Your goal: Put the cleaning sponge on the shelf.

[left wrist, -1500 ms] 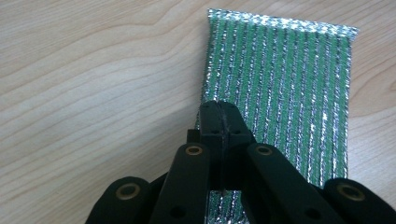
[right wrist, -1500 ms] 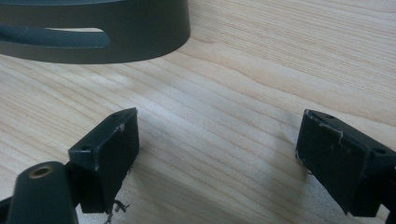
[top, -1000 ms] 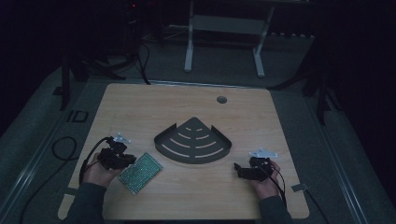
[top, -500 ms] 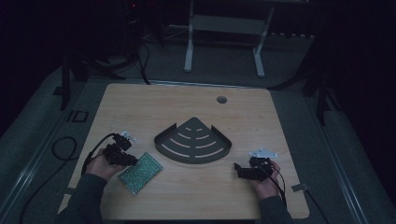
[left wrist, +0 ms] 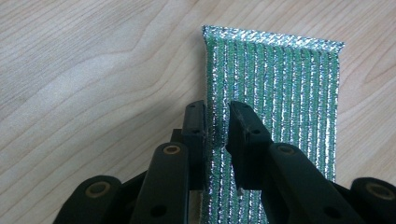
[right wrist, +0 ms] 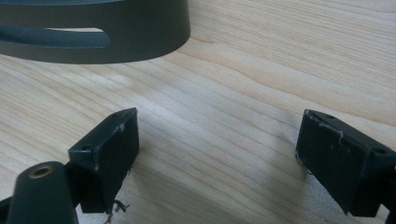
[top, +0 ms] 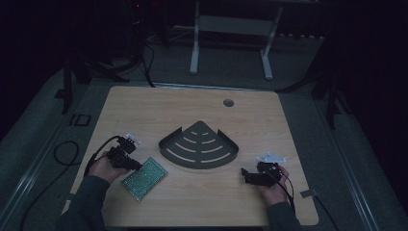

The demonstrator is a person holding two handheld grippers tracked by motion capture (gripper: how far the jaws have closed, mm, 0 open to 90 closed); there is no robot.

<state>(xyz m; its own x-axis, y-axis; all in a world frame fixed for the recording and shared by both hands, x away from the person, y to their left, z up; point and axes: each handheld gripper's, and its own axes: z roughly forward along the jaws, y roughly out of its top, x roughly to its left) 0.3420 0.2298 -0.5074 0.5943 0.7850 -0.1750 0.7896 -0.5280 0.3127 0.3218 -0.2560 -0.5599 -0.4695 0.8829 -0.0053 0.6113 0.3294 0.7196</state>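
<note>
- Left gripper (left wrist: 217, 123) astride the green sponge cloth (left wrist: 275, 107) edge, jaws just opened slightly (glitter threads clear up close).
- Right gripper (right wrist: 217, 154) wide open, empty.
- Dark corner tray (top: 199, 147) empty.

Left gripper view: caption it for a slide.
Black jaws straddle the near edge of a green scouring pad on a wooden table.

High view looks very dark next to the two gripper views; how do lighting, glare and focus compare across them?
High view: dim, the room beyond the table nearly black, the green scouring pad small and soft. Left gripper view: bright, the pad's foil threads glint, the left gripper near the lens slightly soft. Right gripper view: bright, wood grain sharp, the right gripper casting soft shadows beneath its jaws.
</note>
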